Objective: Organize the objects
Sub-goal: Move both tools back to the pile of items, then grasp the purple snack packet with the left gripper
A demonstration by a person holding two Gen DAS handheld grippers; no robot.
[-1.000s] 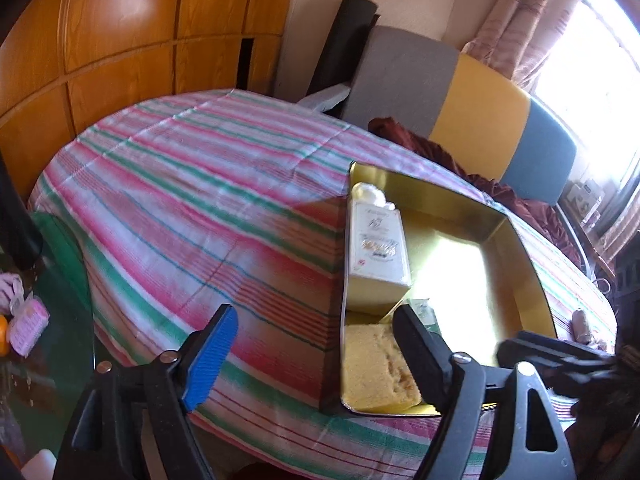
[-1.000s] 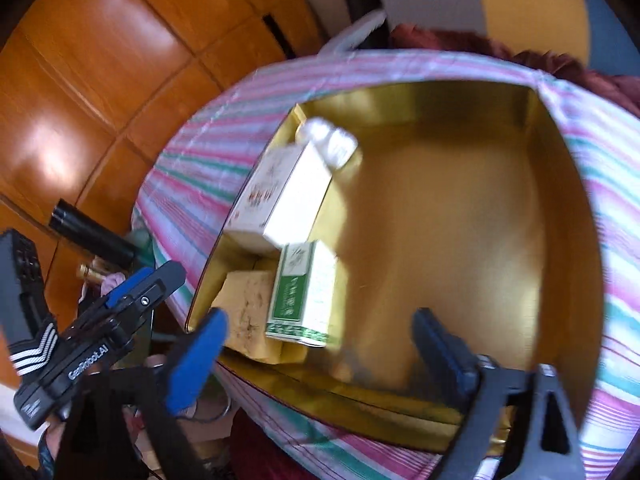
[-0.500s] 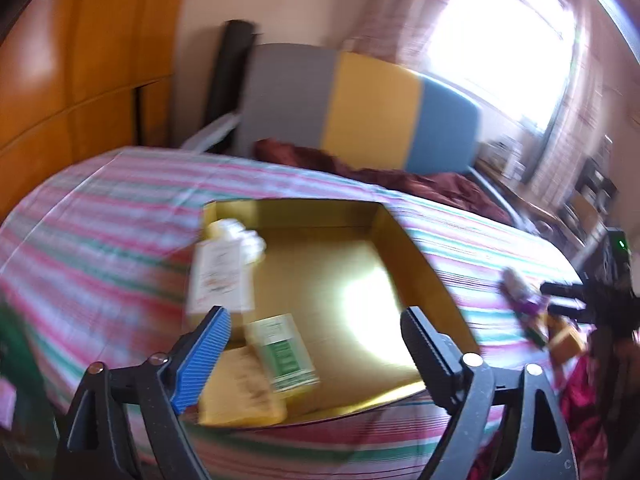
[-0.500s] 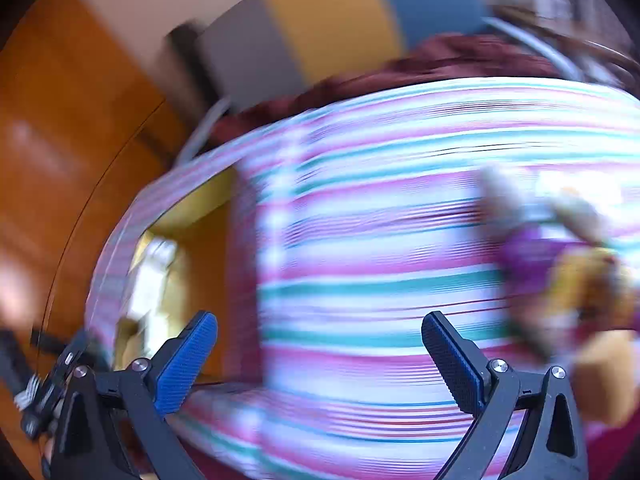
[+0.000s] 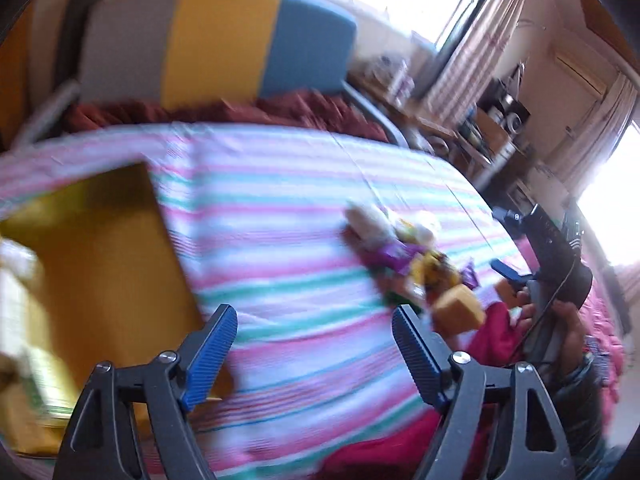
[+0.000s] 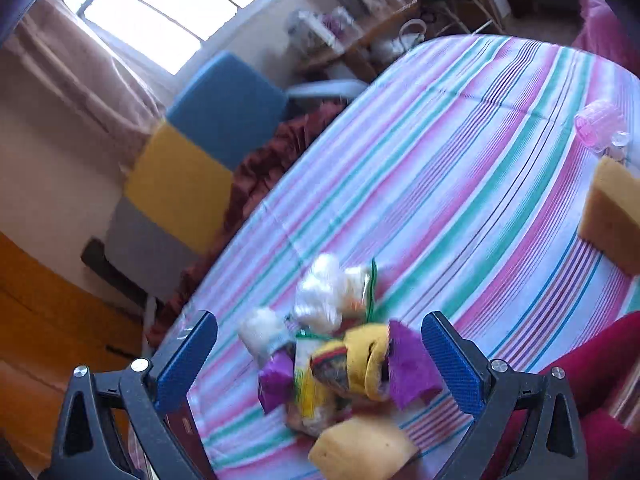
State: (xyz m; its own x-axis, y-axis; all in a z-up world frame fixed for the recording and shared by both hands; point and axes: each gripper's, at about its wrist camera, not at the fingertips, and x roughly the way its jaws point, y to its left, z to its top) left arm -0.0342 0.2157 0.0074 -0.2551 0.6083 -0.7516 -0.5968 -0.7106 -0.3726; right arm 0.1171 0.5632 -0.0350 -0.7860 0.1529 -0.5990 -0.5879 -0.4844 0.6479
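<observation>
1. Right gripper (image 6: 319, 364): jaws spread wide, nothing between the pads. It hangs directly over the pile of loose items (image 6: 340, 356), which lies in the gap between the two blue pads but is not touched by either.
2. Left gripper (image 5: 314, 354): jaws spread and empty, having just narrowed slightly. Only striped cloth lies between them. It sits between the gold tray (image 5: 100, 264) and the pile.
3. The pile, as far as the blur allows: white wrapped pieces, purple wrappers, a yellow packet and a yellow sponge block (image 6: 360, 446) at its near edge. Individual items cannot be identified further.
4. Away from the pile, toward the right edge of the right wrist view, a second sponge (image 6: 612, 216) and a pink plastic roller (image 6: 598, 128) lie on the bench (image 6: 460, 168).
5. The gold tray stands on the bench well left of the pile in the left wrist view. It appears to hold a few items along its left side, too blurred to name; most of its floor is bare.
6. Judgement: the task is partly done. A few things are stowed; the pile, the second sponge and the roller remain out. The right gripper is placed for the next pick from the pile.
</observation>
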